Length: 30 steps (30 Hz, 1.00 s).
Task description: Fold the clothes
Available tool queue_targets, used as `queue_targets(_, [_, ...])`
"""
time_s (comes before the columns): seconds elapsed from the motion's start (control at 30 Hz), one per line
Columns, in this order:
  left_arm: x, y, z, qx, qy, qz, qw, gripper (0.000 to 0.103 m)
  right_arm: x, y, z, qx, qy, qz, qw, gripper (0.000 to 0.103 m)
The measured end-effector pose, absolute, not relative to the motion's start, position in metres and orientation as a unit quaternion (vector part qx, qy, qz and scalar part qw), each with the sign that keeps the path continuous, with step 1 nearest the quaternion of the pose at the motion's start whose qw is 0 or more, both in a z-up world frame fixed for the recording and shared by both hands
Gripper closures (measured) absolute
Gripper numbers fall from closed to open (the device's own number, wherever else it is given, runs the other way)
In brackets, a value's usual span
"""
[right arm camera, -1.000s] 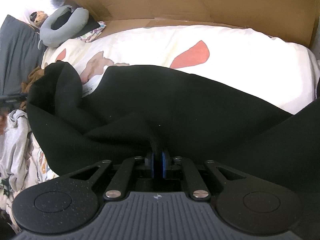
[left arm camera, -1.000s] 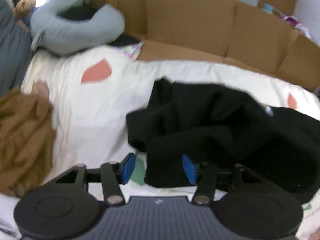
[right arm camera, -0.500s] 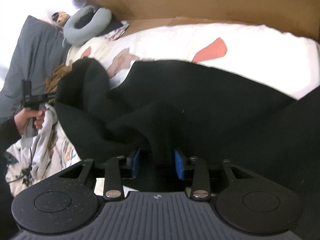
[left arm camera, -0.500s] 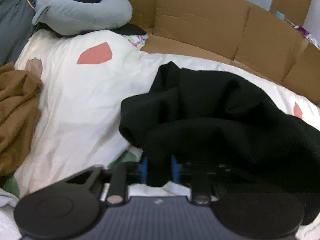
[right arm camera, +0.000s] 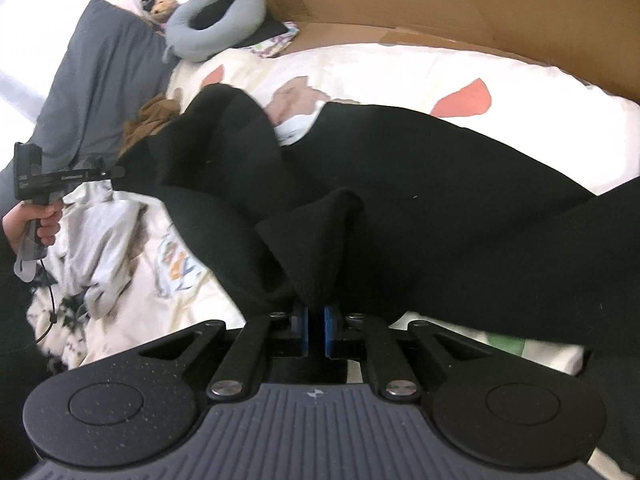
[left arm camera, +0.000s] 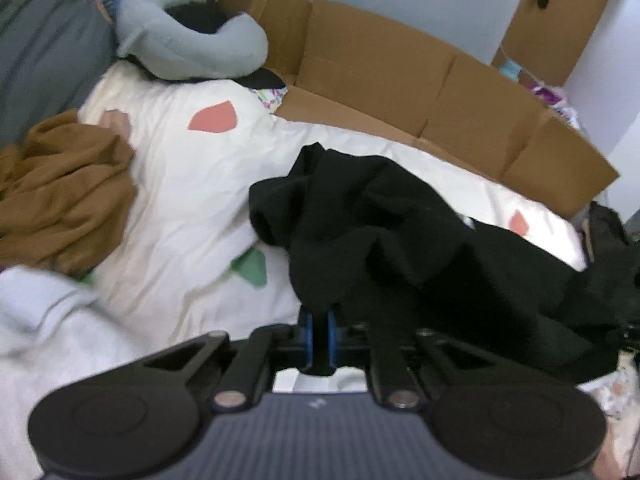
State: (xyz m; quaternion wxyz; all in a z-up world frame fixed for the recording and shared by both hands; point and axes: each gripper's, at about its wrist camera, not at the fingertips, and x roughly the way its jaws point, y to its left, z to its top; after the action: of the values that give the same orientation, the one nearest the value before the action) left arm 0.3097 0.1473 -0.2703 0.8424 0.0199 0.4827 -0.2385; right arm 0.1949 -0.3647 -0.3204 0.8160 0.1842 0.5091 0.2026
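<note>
Bed sheet [left arm camera: 192,184]; both claws [left arm camera: 319,330] [right arm camera: 316,330] clamped on black garment [right arm camera: 420,184].

A black garment [left arm camera: 400,240] is shown crumpled and partly raised above the white bedspread [left arm camera: 192,184]. Its bulk is spread toward the bed's right edge, in thick folds.

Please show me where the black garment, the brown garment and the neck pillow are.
black garment [left arm camera: 400,240]: left wrist view, bunched middle.
brown garment [left arm camera: 64,192]: left wrist view, crumpled centre.
neck pillow [left arm camera: 224,46]: left wrist view, right curved arm.
</note>
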Motion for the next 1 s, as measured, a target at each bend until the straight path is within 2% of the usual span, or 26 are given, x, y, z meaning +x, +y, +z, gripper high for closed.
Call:
queue_targets(0.23, [0.256, 0.184, -0.216, 0.002, 0.489, -0.237, 0.84, 0.097, 0.163, -0.354, -0.285, 0.158, 0.512, 0.23, 0.812, 0.098])
queue_targets(0.4, [0.222, 0.202, -0.197, -0.007, 0.499, -0.226, 0.837, 0.098, 0.145, -0.35, -0.265, 0.14, 0.517, 0.244, 0.808, 0.098])
queue_targets(0.7, [0.168, 0.231, -0.191, -0.019, 0.52, -0.206, 0.828, 0.098, 0.115, -0.334, -0.25, 0.111, 0.539, 0.27, 0.79, 0.098])
queue_targets(1.0, [0.126, 0.267, -0.203, -0.041, 0.556, -0.156, 0.816, 0.098, 0.087, -0.318, -0.259, 0.085, 0.573, 0.305, 0.756, 0.099])
